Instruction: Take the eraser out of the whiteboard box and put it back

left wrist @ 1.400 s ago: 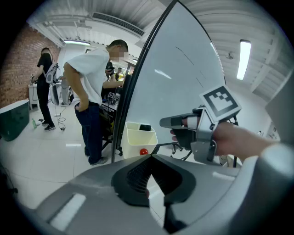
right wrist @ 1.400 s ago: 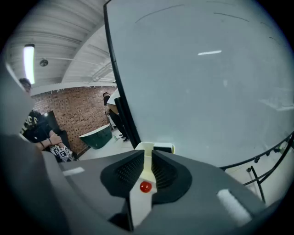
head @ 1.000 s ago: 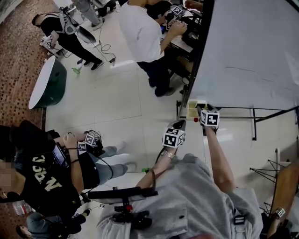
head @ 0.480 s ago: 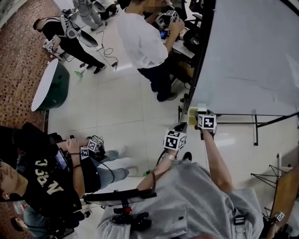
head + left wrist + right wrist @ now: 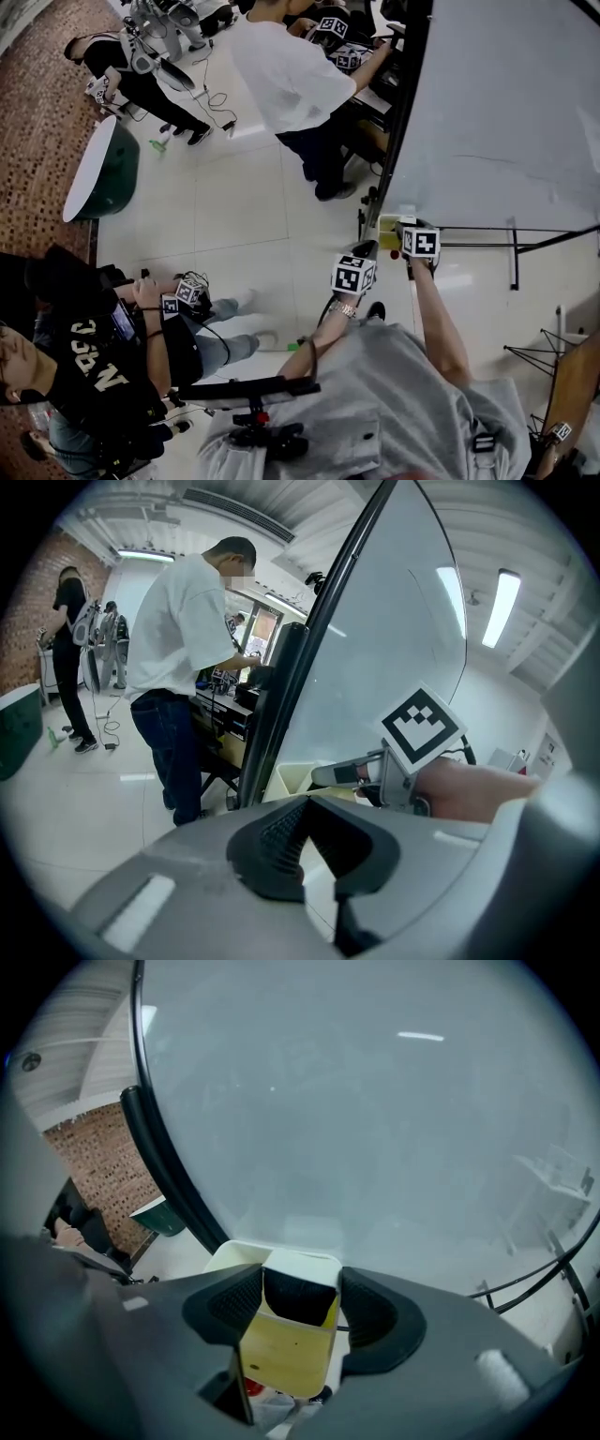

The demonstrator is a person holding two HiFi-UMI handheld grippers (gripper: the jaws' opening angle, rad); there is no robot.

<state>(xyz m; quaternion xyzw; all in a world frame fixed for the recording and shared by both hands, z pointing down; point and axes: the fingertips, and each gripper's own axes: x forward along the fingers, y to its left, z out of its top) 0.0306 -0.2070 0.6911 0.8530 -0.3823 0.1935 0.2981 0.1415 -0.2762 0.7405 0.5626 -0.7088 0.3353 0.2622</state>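
eraser point(image 5: 302, 1299) stands in the open top of the yellow whiteboard box point(image 5: 281, 1363), dark face toward me, white edge behind. I read it as the eraser but I'm not fully sure
right tongs point(image 5: 300, 1286) straddle it, jaws closing. Pads look flush against both its sides, so I call that a grip
box hangs at the lower left corner of the whiteboard point(image 5: 375, 1119), right by its black frame point(image 5: 164, 1166)
left tongs point(image 5: 309, 803) are closed on themselves with nothing in them. They hover just beside the right ones, short of the box. Their camera sees the right tongs' marker cube point(image 5: 422, 728) and the box rim
head view: both my arms reach toward that corner. A person in a white shirt point(image 5: 286, 75) stands further along the board's edge. Another person in black point(image 5: 103, 366) sits low on the pale floor point(image 5: 244, 216) at left, holding tongs of their own
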